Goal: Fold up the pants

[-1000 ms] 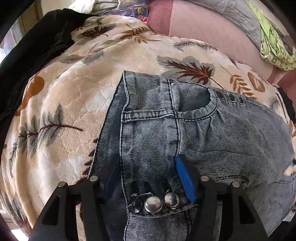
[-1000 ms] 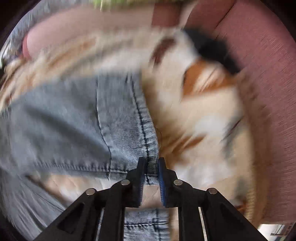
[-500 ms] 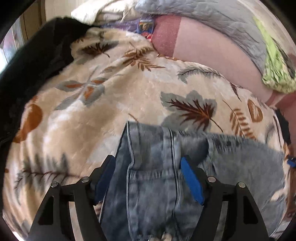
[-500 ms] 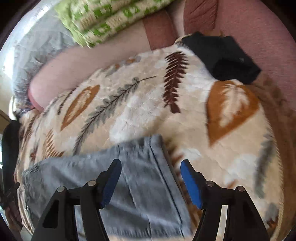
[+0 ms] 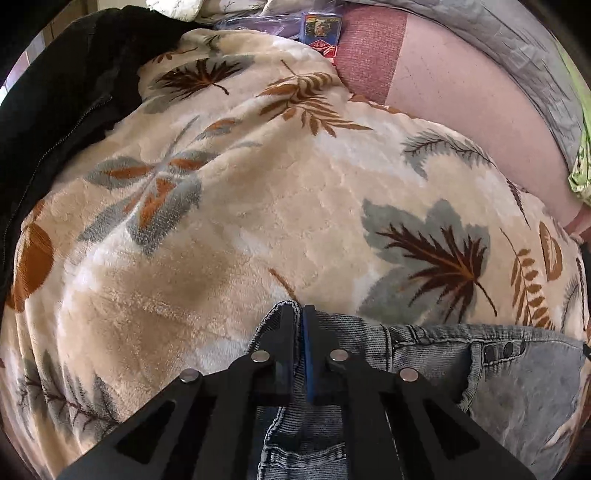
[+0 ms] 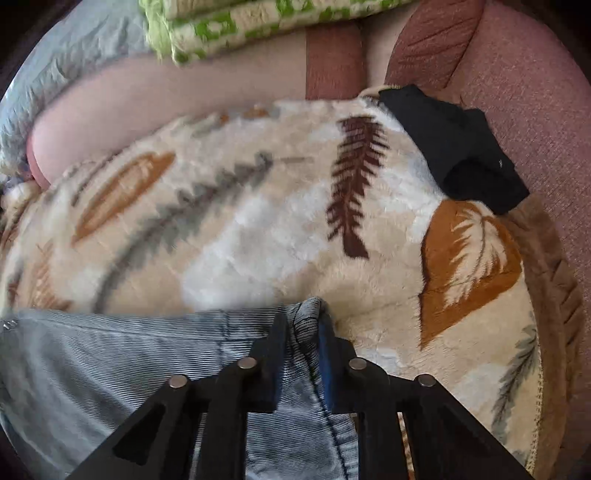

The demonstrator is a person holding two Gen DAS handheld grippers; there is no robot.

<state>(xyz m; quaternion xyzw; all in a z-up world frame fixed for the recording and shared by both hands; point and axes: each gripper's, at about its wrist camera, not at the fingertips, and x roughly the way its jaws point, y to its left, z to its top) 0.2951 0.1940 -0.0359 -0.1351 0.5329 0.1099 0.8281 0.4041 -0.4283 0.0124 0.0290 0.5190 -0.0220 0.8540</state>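
Grey-blue denim pants [image 5: 517, 380] lie on a cream blanket with a leaf print [image 5: 258, 221]. In the left wrist view my left gripper [image 5: 300, 310] is shut on the far edge of the pants, near their left corner, with a thin fold of denim pinched between the pads. In the right wrist view the pants [image 6: 129, 354] stretch away to the left. My right gripper [image 6: 303, 321] has its jaws closing on a bunched fold at the pants' far right corner, and the pads press on the cloth.
A black jacket [image 5: 55, 92] covers the blanket's left side. A small black cloth [image 6: 454, 147] sits at the blanket's far right corner. Behind are a pink sofa [image 6: 535, 92], a grey quilt [image 5: 517, 48] and a green patterned cloth [image 6: 258, 22].
Both grippers moved to the far edge of the pants, with more blanket now in view. The left jaws stood wide and have closed on the edge. The right jaws opened, then closed on the corner.
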